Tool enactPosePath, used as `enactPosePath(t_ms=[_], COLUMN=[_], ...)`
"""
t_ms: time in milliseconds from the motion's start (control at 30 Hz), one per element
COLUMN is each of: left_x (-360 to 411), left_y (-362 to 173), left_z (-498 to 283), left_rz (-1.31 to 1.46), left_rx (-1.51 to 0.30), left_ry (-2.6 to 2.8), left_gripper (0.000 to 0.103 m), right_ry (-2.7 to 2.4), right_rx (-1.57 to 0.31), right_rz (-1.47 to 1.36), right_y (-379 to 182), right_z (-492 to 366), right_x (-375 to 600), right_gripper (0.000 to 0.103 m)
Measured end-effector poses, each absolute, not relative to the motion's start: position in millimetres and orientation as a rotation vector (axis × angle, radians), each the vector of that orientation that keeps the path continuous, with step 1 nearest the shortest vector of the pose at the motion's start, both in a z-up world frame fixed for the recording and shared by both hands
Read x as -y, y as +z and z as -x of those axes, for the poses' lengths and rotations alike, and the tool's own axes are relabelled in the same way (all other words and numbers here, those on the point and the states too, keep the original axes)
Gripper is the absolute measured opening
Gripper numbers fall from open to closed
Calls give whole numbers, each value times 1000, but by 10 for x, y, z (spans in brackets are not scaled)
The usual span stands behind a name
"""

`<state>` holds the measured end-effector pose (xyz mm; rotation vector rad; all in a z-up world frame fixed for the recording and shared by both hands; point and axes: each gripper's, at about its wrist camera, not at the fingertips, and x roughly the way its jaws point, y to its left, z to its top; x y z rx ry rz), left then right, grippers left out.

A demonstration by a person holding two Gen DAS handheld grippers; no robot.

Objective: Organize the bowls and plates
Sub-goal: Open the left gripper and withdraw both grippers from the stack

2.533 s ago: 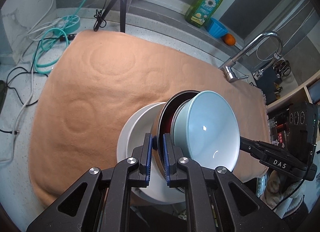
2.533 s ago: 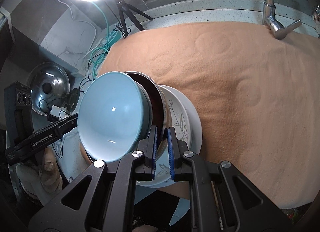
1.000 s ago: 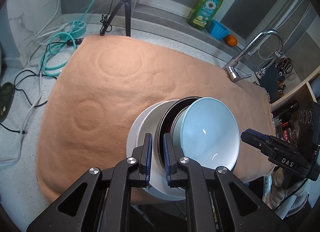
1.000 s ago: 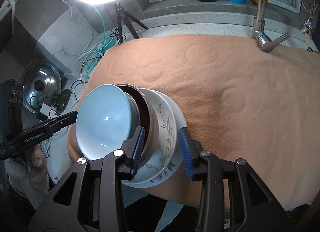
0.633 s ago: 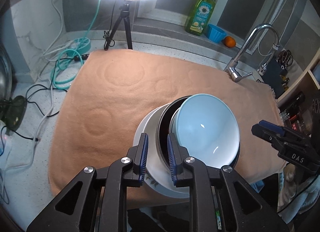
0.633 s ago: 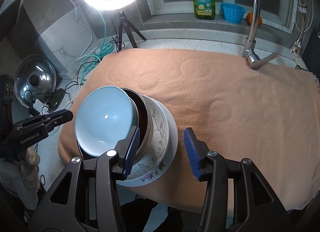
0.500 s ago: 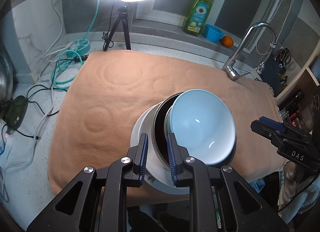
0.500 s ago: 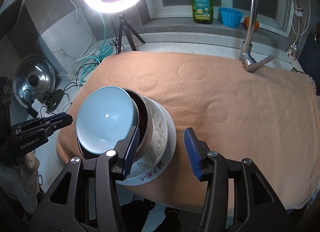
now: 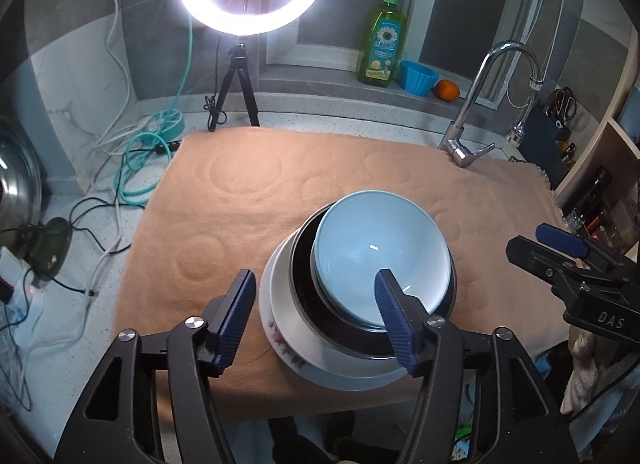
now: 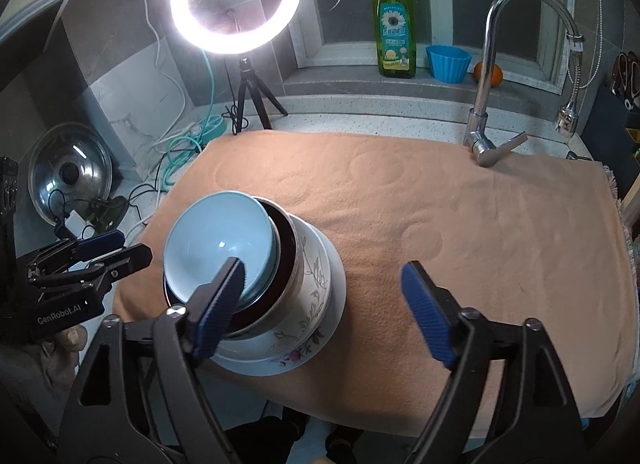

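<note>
Low and centre in the left wrist view, the light blue bowl nests in a dark bowl on a floral plate, stacked to save space on the peach towel. Left claw and right claw are opening wide, gripping nothing.

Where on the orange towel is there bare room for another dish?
Bare: the orange towel from the bowl stack across to the faucet, and back to the ring-light tripod. Crowded: the near-left corner with the stack, and the cables beyond.
</note>
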<state>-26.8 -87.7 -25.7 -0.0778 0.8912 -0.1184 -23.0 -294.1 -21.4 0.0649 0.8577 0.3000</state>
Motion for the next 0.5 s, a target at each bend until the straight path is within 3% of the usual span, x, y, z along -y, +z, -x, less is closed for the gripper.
enactPosePath(t_ms=[500], left_x=[853], left_y=[-246], left_z=[187], left_rz=[63], left_rx=[-891], left_ry=[-83], left_gripper=[66], right_ry=[287], right_rx=[-841], right_rz=[-43], right_y=[-183], right_z=[198], right_x=[2909], right_gripper=[89])
